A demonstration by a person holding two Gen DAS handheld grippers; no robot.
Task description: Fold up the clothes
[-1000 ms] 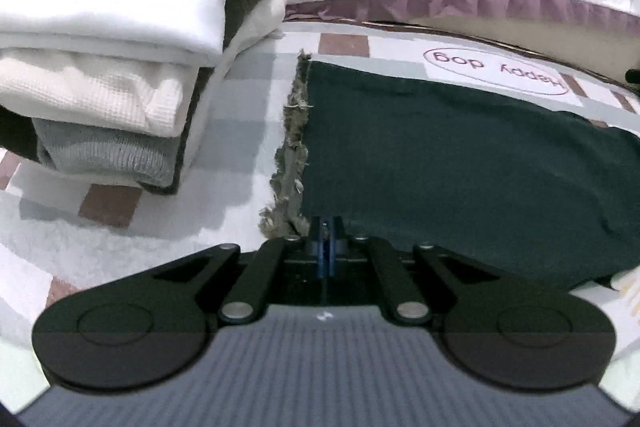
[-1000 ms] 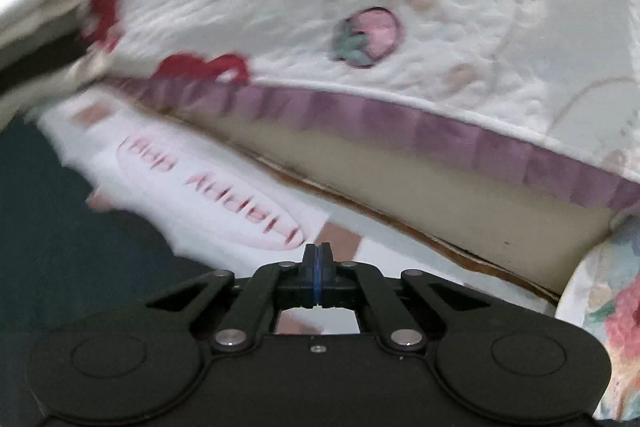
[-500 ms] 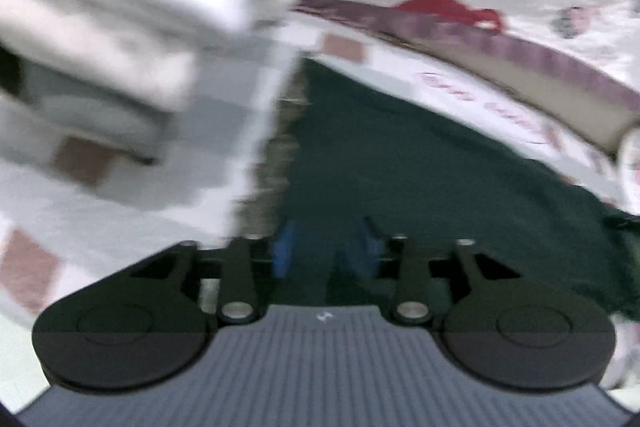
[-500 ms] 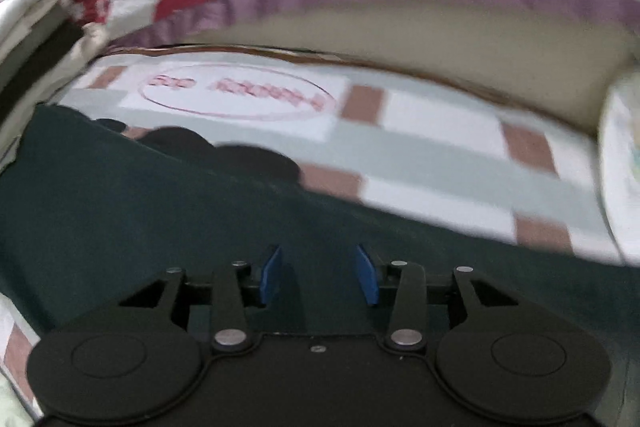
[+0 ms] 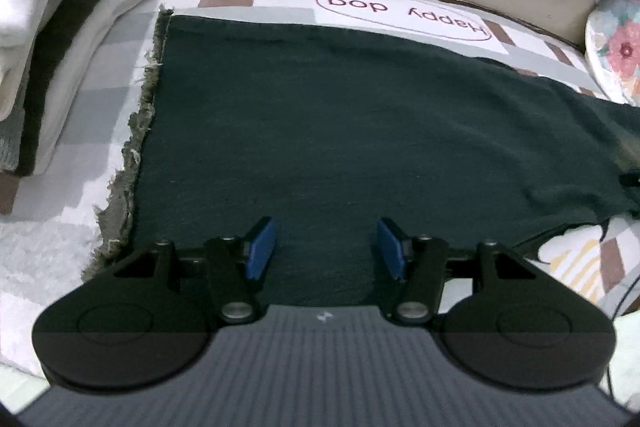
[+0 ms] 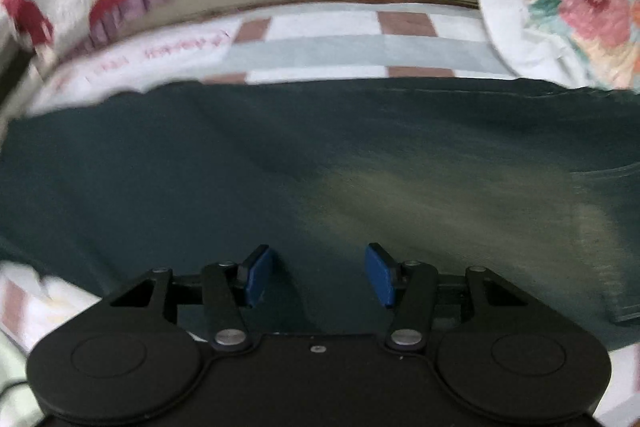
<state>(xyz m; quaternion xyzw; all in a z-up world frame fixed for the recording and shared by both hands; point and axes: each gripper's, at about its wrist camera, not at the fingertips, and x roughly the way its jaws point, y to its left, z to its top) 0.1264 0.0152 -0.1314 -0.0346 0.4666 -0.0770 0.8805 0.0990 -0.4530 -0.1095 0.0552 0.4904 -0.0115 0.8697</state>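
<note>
Dark green garment [image 5: 340,115] lies spread flat on the checked blanket [image 5: 100,99], frayed edge at left. Left gripper [image 5: 326,247] hangs over its near edge, jaws wide apart and empty; right gripper [image 6: 320,275] likewise, cloth spreading beneath and beyond both.

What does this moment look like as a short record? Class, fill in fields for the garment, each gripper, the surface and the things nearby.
garment: dark green garment, spread flat, frayed edge on the left
left gripper: left gripper, open, over the garment's near edge, holding nothing
right gripper: right gripper, open, over the garment, holding nothing
surface: checked mat with an oval "Happy dog" print
stack: folded clothes, white, cream and dark, left of the garment
other: floral cushion at the right
</note>
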